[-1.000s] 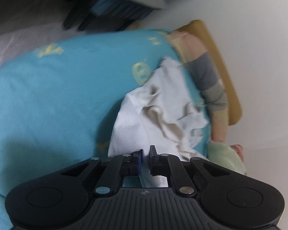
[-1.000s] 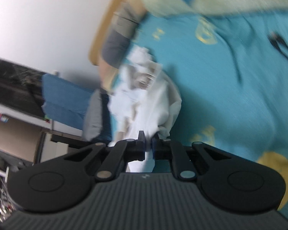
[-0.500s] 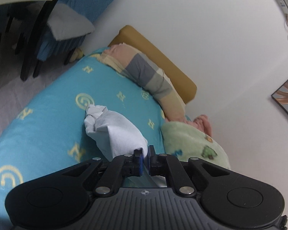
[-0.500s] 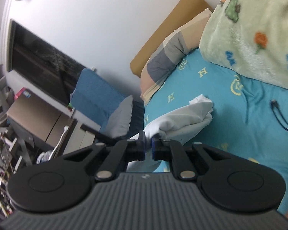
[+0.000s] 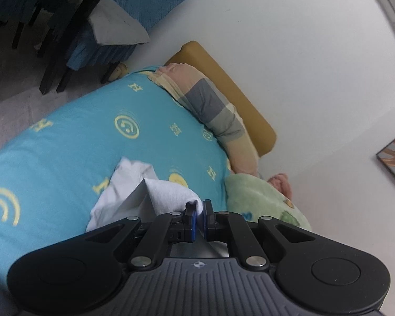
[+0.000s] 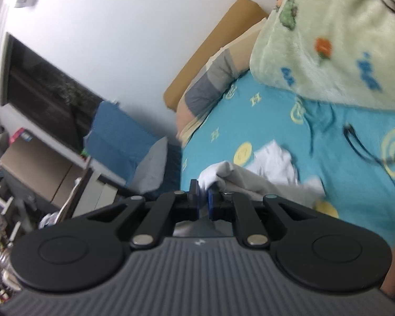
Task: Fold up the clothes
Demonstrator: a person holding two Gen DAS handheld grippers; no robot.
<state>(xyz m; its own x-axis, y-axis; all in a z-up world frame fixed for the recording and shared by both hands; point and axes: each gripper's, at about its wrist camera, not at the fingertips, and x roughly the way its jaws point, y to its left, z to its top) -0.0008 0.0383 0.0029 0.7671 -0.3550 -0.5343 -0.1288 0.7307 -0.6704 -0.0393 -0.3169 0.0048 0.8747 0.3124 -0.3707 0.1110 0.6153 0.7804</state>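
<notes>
Left wrist view hides much of the white garment [image 5: 147, 194]: its near part runs under the black body of the left gripper [image 5: 199, 208], so only the bunched upper portion and one loose flap show, lying over the turquoise bedsheet [image 5: 73, 137] toward the near edge of the bed. The left tongs are pressed together on a fold of that cloth. A green fleece blanket [image 5: 260, 200] sits just beside the gripper and is cut off by its frame. The striped pillow [image 5: 210, 105] rests against the mustard headboard [image 5: 239, 97] at the far edge of the bed, and a blue-covered chair [image 5: 134, 10] stands beyond the bed's corner.

In the right wrist view the right gripper [image 6: 202, 197] is likewise pinching the white garment [image 6: 271, 166], whose far end is blurred by motion and hard to outline. A dark cable [image 6: 355, 142] on the sheet is smeared too, and the green fleece blanket [image 6: 329, 47] runs out of frame.

Half a second ago the cloth stretched out as one long roll reaching farther up the sheet; now it is drawn closer to both grippers, and looser, with a flap spread out.
</notes>
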